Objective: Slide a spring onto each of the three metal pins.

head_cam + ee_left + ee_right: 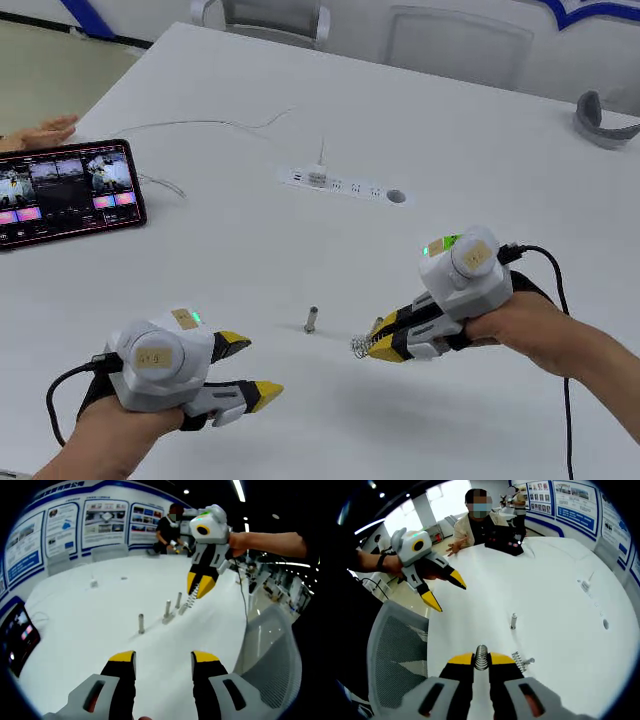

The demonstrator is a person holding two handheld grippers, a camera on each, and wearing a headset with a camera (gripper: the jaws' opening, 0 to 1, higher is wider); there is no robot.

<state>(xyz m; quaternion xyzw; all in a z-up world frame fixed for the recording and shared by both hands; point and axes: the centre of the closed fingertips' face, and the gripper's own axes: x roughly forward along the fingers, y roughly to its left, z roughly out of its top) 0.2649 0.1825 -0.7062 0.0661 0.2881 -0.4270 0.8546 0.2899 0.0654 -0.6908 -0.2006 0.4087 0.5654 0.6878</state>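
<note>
A spring (193, 596) is pinched between the tips of the right claw (481, 660), low over the white worktop (250, 260), near an upright bare metal pin (311, 319). The left claw (163, 656) hovers apart, jaws wide, holding nothing.

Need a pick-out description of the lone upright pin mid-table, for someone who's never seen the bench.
On the white table, go from the power strip straight toward the person. The pin is a short upright metal post. It stands alone, while the other pins crowd the tips of the right hand-held gripper, which holds a spring.
</note>
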